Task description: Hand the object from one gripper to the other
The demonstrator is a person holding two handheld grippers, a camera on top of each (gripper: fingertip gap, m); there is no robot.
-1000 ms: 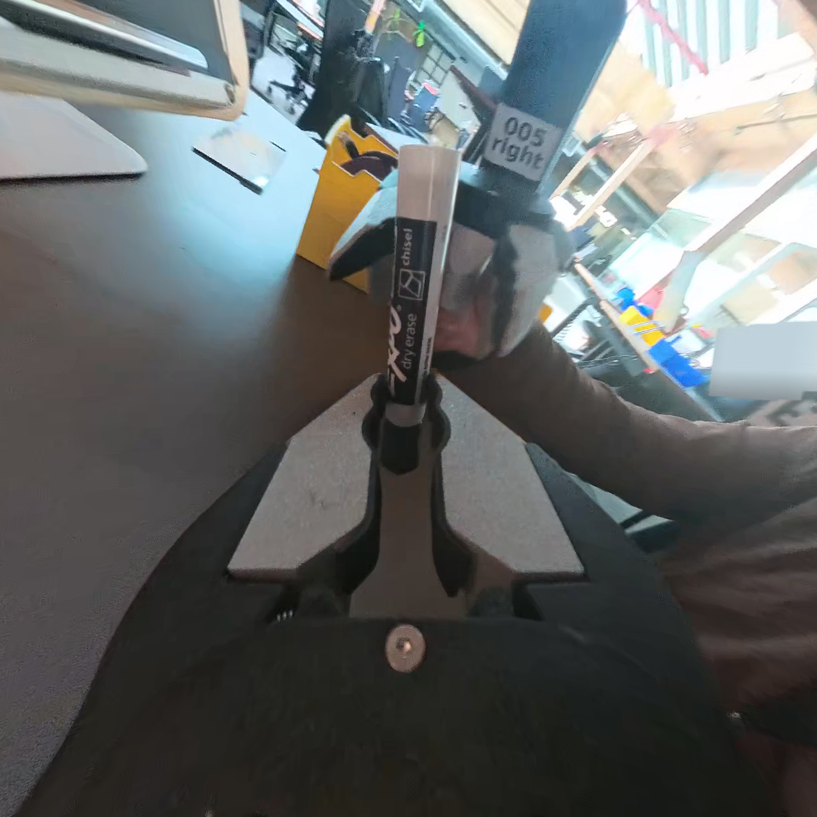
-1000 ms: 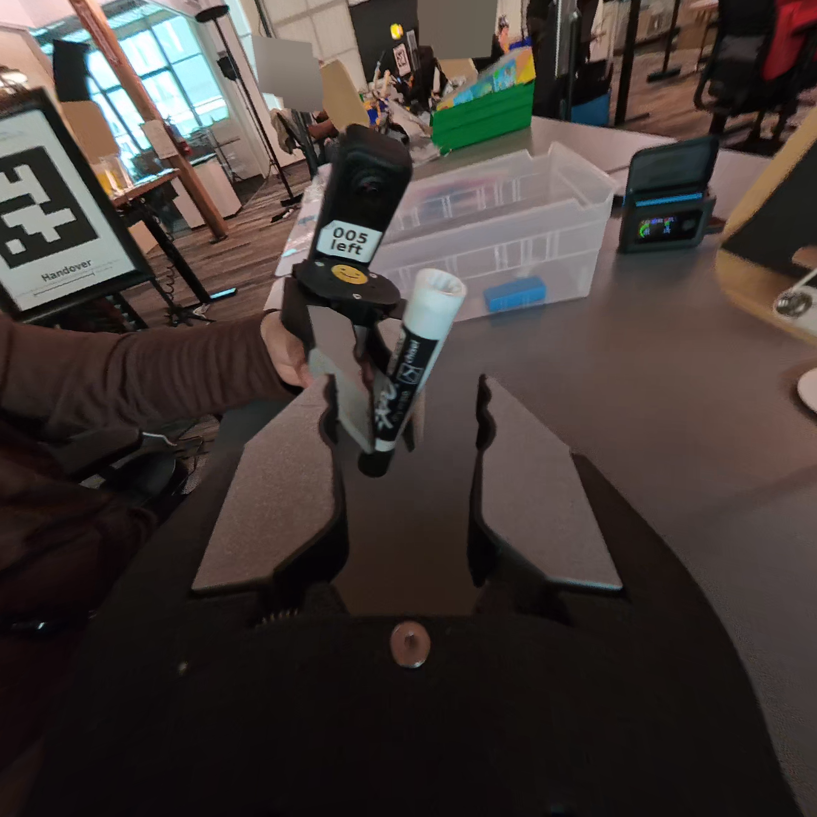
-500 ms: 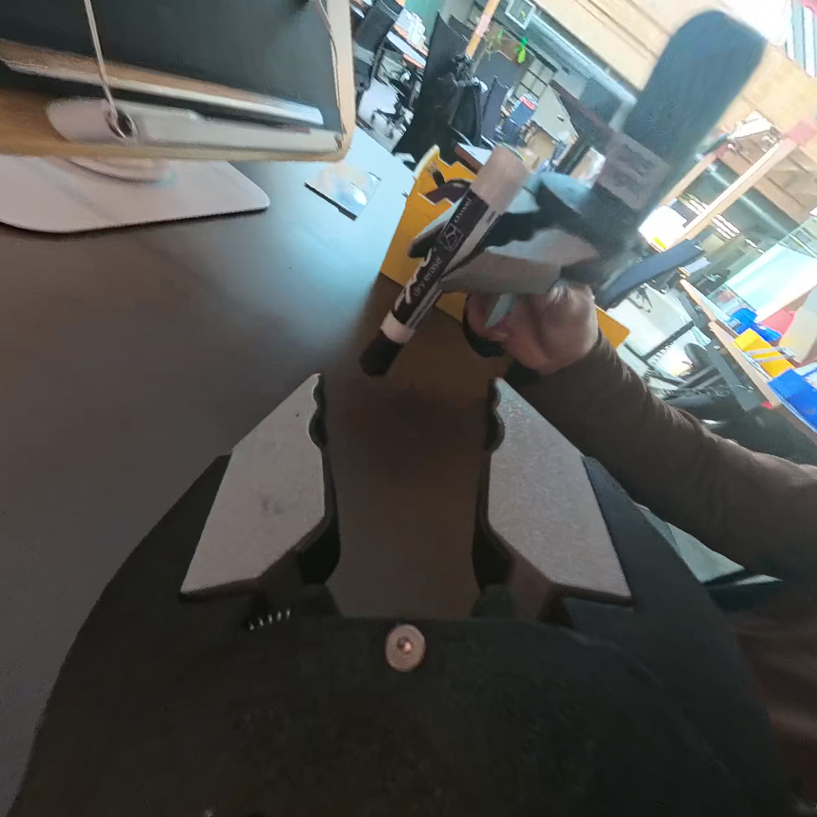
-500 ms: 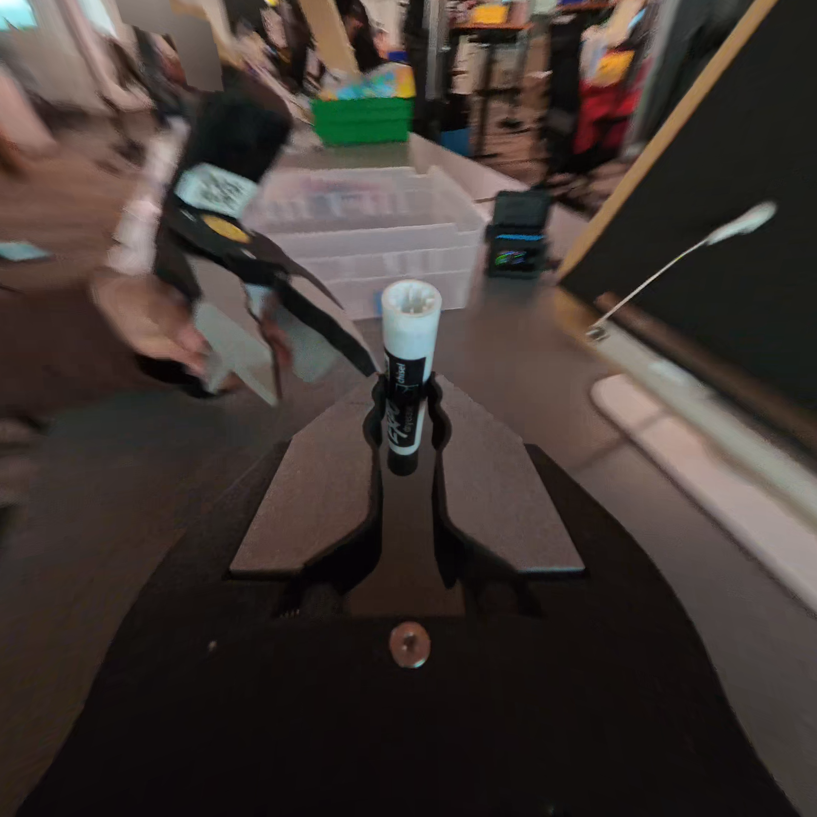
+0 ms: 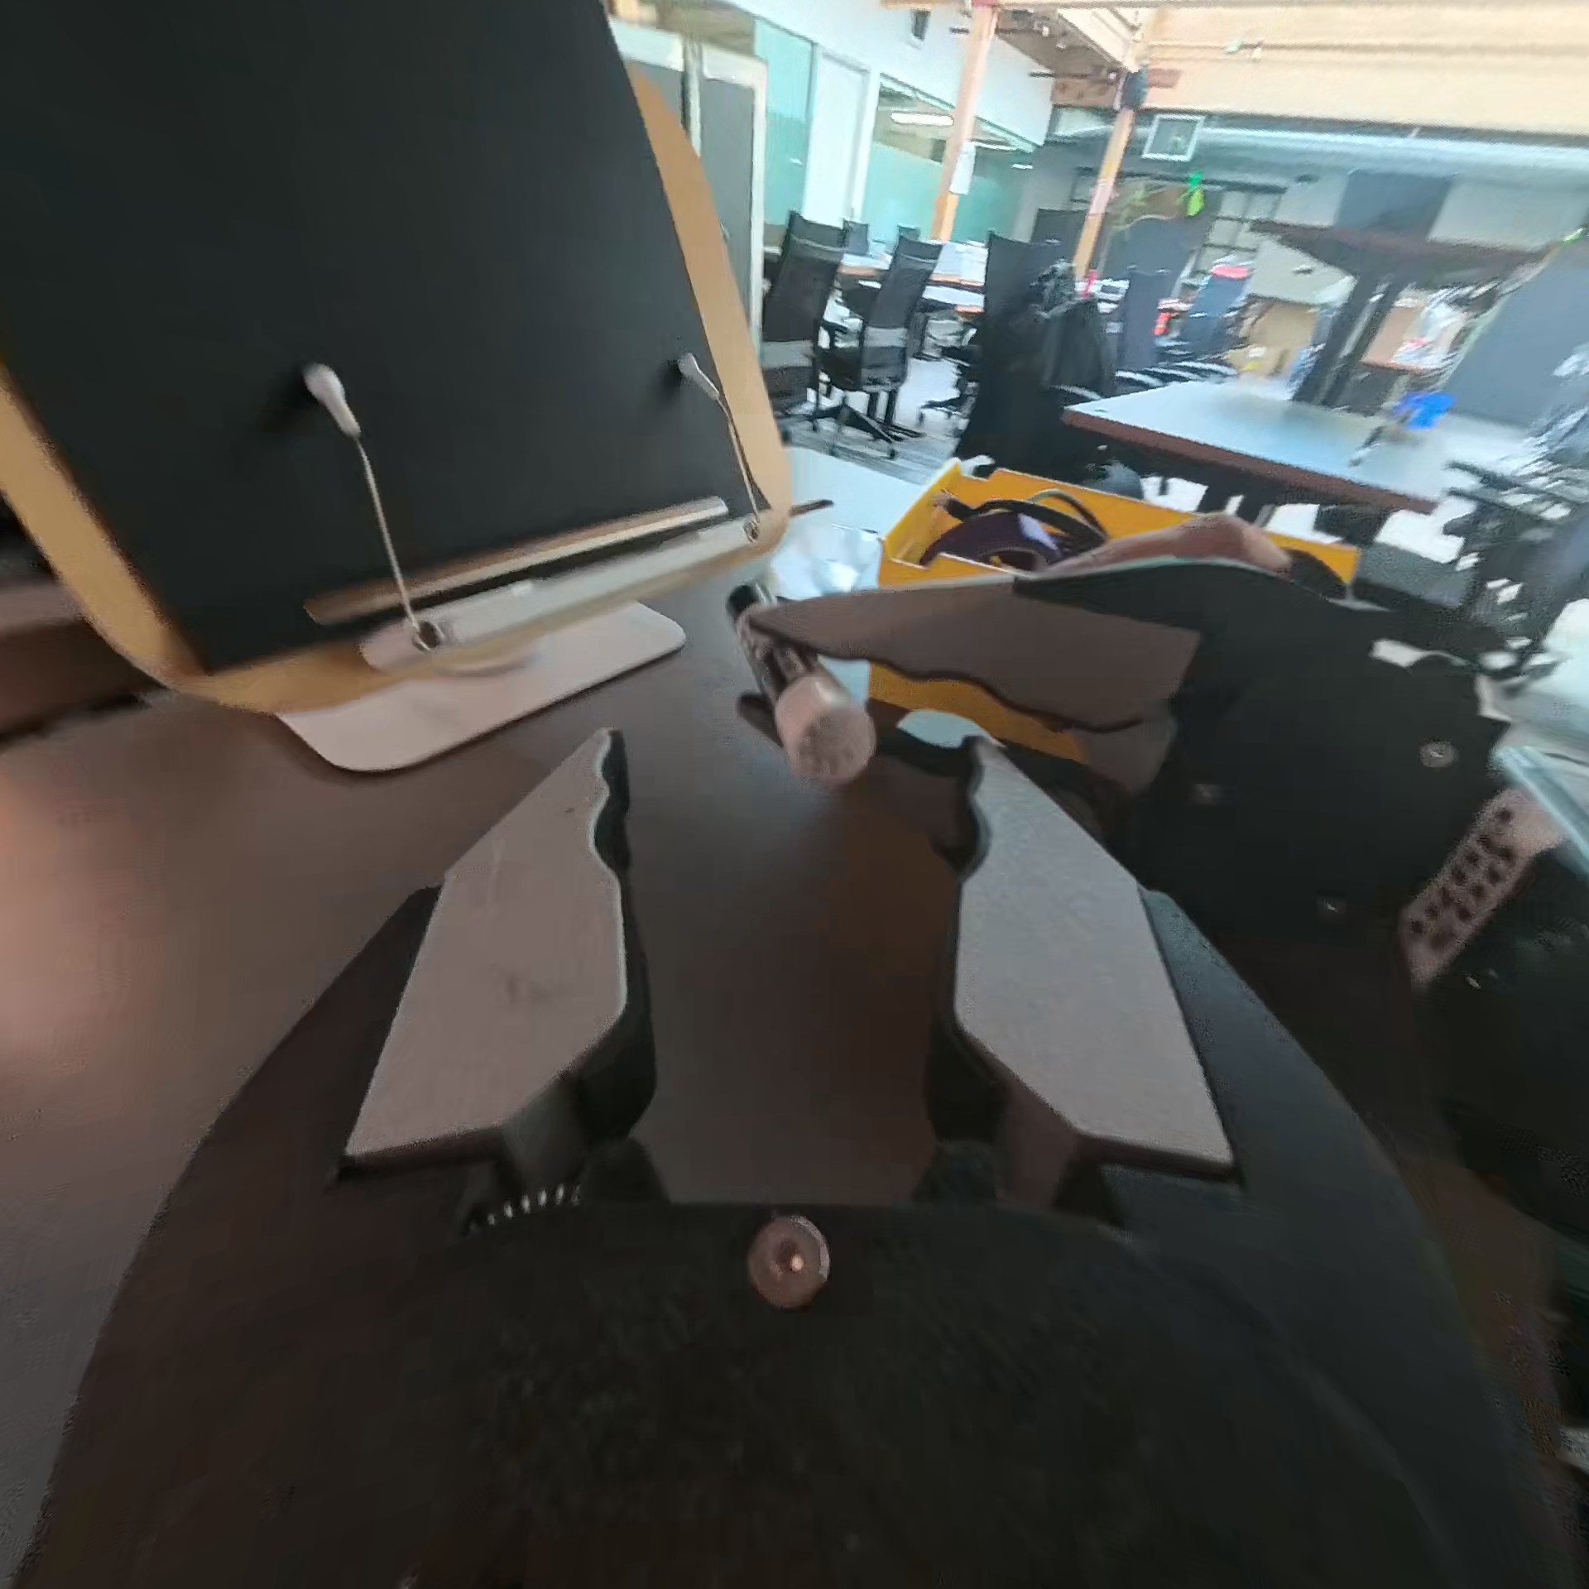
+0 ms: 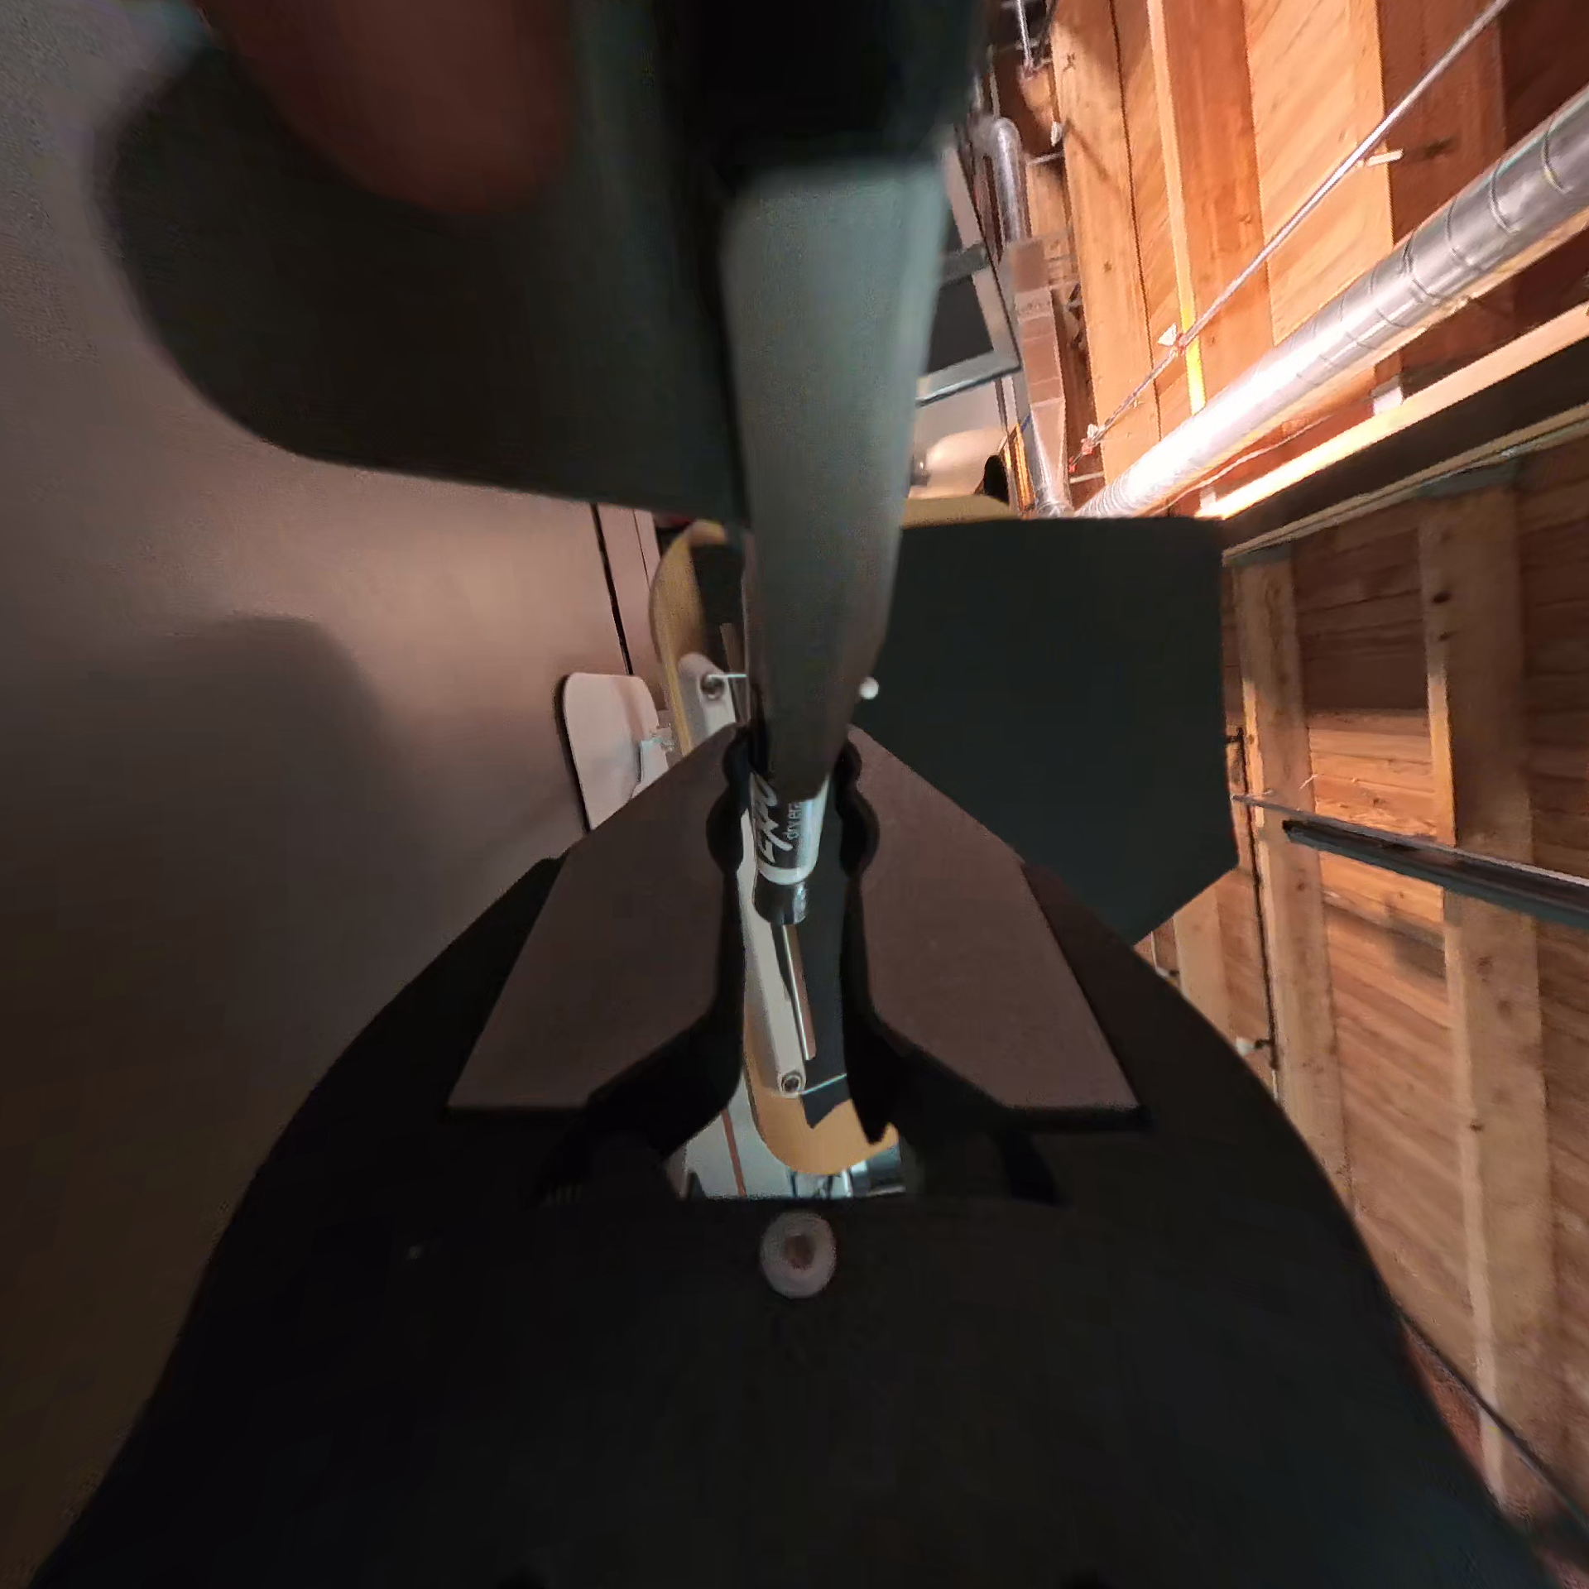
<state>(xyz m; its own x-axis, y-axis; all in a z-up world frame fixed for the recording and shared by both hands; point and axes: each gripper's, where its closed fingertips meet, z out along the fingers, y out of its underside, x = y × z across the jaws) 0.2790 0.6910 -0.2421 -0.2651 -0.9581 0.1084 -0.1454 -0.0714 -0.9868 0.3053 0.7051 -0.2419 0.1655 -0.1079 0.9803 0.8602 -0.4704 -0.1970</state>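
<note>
A black-and-white dry-erase marker [image 5: 800, 696] is clamped near its dark cap end in my right gripper [image 5: 761, 641], which reaches in sideways from the right. The marker's white butt end points at the left camera, just ahead of the gap between my left fingertips. My left gripper [image 5: 791, 765] is open and empty. In the right wrist view my right gripper [image 6: 791, 765] is shut on the marker [image 6: 778, 847]. A blurred finger of my left gripper [image 6: 817, 559] comes down from above and hides the marker's far part.
A dark table [image 5: 172, 860] lies below. A black board in a tan frame [image 5: 344, 344] stands on a white base at the left. A yellow bin [image 5: 989, 550] with cables sits behind the right gripper. Office tables and chairs stand farther back. The right view shows a wooden wall and a metal pipe [image 6: 1341, 327].
One second ago my left gripper held the marker and the right was open. The right then shut on it and the left opened. The right gripper has since rolled sideways with the marker.
</note>
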